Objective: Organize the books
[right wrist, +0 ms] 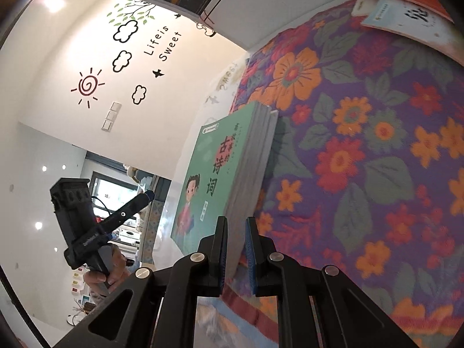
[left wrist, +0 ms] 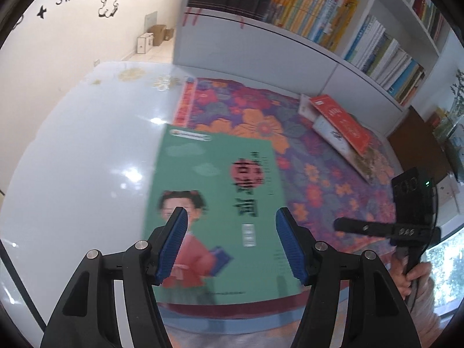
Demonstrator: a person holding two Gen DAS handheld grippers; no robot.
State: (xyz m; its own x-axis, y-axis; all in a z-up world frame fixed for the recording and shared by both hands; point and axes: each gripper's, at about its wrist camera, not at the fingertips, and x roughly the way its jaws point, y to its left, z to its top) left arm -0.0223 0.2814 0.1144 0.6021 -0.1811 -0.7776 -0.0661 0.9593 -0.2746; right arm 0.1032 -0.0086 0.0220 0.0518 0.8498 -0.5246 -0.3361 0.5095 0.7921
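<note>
Green book with cartoon child and red seal lay on floral cloth, left gripper jaws stood apart above it holding nothing, right gripper jaws nearly closed, empty, red book at two o'clock.

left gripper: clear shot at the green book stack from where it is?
Probably yes. The left gripper hangs open right above the green book stack with nothing between them. The right gripper is shut near the stack's corner, off to the side, and the red book lies well away.

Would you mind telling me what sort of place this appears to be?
Probably a children's reading room or home study: a white bookshelf packed with books, playful wall decals, and a green picture book on the table.
</note>
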